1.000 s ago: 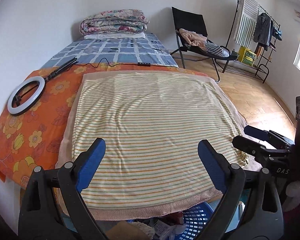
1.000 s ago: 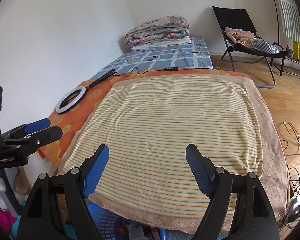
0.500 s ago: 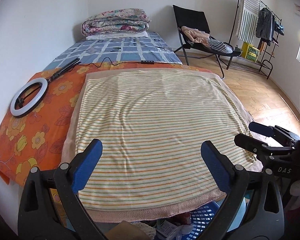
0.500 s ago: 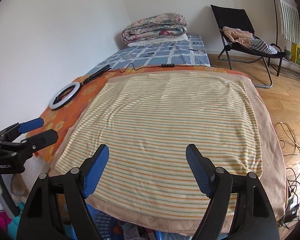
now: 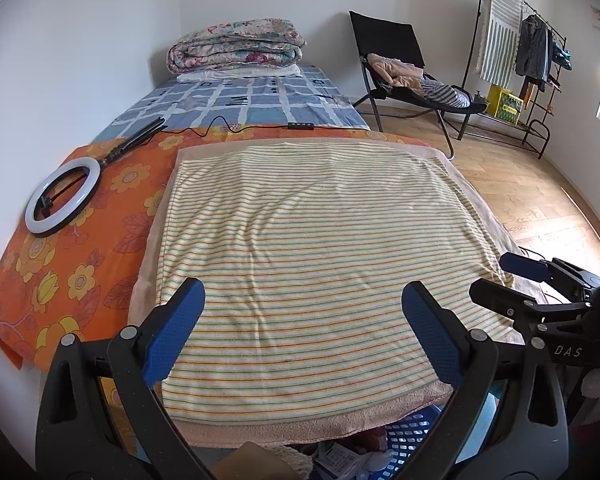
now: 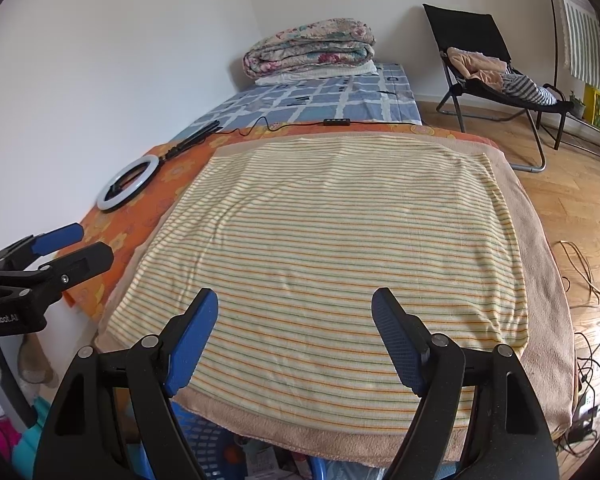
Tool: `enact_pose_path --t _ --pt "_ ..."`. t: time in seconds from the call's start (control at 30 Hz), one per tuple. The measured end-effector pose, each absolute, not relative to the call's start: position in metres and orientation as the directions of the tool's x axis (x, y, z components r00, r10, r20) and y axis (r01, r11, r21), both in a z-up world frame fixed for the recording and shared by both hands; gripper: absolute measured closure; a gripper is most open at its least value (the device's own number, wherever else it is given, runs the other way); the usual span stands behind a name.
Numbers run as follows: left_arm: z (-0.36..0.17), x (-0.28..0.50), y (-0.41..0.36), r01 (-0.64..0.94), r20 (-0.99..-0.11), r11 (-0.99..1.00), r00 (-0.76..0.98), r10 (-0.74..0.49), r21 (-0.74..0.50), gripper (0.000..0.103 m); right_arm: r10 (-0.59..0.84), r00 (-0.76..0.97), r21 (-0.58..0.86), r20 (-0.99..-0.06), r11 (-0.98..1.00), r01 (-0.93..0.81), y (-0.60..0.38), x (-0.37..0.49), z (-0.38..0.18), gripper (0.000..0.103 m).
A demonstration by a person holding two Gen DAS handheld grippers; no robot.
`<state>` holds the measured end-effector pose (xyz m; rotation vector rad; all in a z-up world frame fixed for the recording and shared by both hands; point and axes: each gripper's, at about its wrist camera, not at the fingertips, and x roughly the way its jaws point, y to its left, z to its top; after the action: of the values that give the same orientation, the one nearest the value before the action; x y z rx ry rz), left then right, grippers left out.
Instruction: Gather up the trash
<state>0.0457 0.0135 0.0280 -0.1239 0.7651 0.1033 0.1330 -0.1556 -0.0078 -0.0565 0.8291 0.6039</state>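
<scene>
Both claws, left gripper (image 5: 302,326) and right gripper (image 6: 294,338), hover spread and empty above the bare striped towel (image 5: 308,248); the only trash in view sits in the blue basket (image 5: 410,438) below its near edge, so scan before reaching

Striped towel (image 5: 312,264) bare ahead, ring light (image 5: 62,196) far left, blue basket (image 5: 416,436) below edge

A cream towel (image 5: 312,256) with thin orange-green stripes lies on an orange flowered sheet (image 5: 60,264); beyond, blue checked bedding (image 5: 244,100).
</scene>
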Motion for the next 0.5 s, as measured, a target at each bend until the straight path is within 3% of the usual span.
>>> enact_pose_path --t 0.5 --pt "0.0269 0.0450 0.0143 -0.137 -0.696 0.988 0.716 0.047 -0.074 0.002 0.477 0.522 0.183 -0.708 0.837 -0.516 -0.1547 0.1332 -0.0090 0.024"
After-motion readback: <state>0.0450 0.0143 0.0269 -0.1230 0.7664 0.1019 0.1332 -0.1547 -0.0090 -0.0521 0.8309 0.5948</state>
